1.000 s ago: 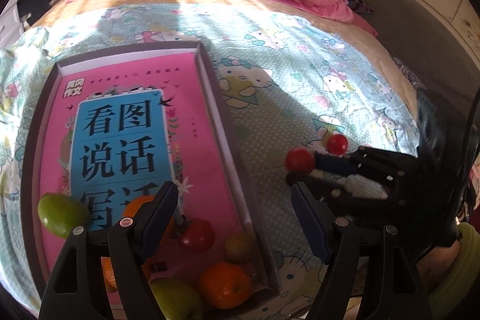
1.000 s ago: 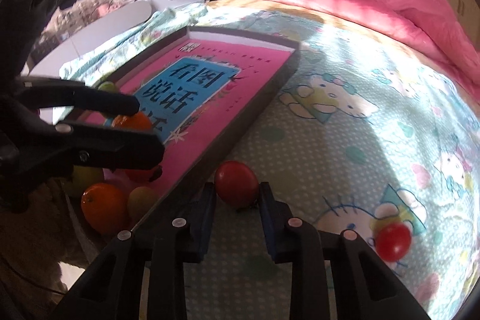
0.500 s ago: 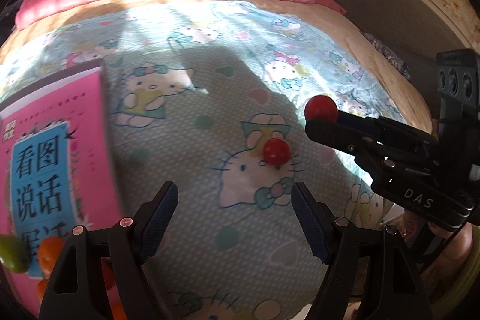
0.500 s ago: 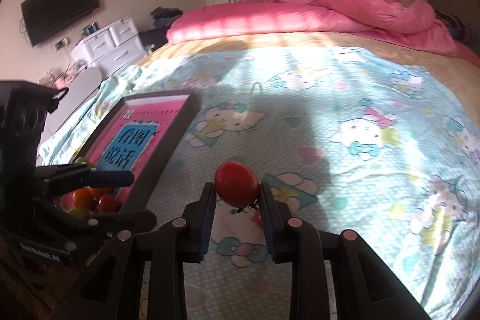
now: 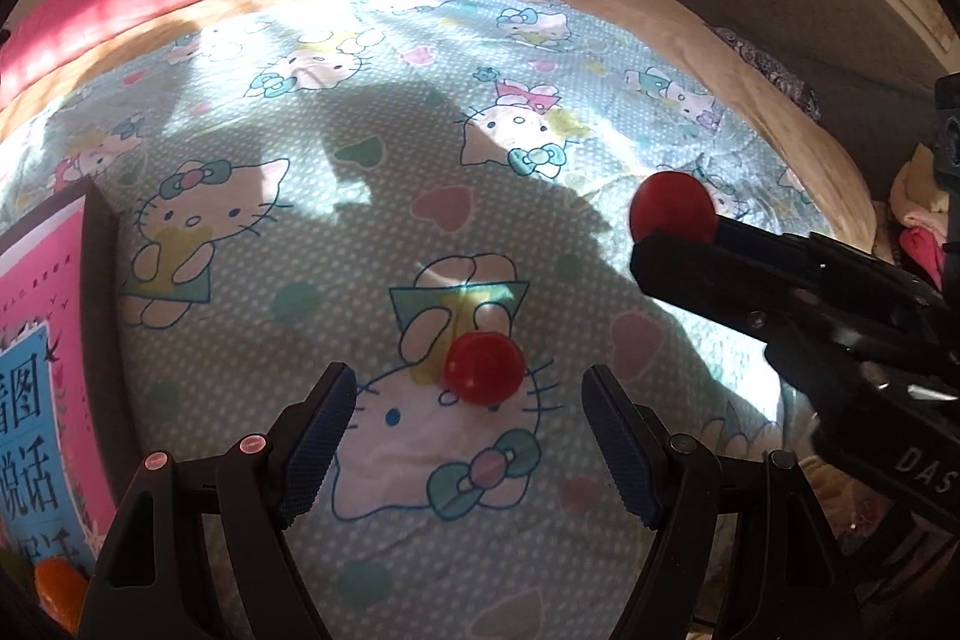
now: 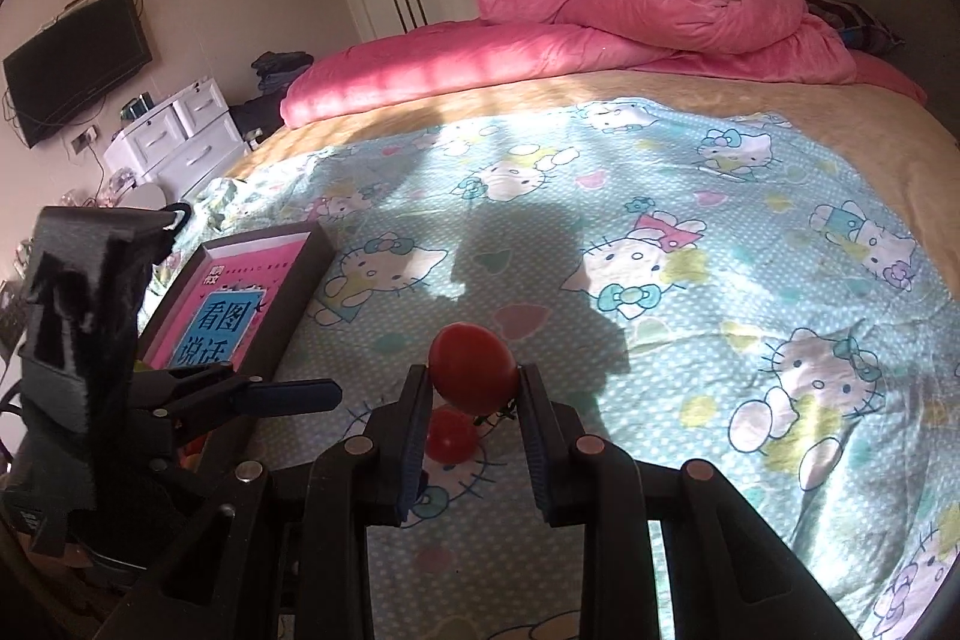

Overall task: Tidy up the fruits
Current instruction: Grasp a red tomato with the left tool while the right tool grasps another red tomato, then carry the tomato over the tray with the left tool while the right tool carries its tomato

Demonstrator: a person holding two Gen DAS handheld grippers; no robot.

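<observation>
Tomatoes are split between two places in the left wrist view: a loose tomato (image 5: 483, 367) lies on the cartoon-cat sheet (image 5: 384, 172), framed between the spread, empty fingers of the left gripper (image 5: 468, 415) — a stance that reads as lining up a pick. At right, the right gripper (image 5: 654, 244) carries a held tomato (image 5: 672, 207) clear of the sheet, probably bound for the tray (image 5: 99, 292) at the left edge. In the right wrist view, the right gripper is clamped on the held tomato at its tips; the loose tomato shows just below, near the left gripper — the tray sits left, book inside.
</observation>
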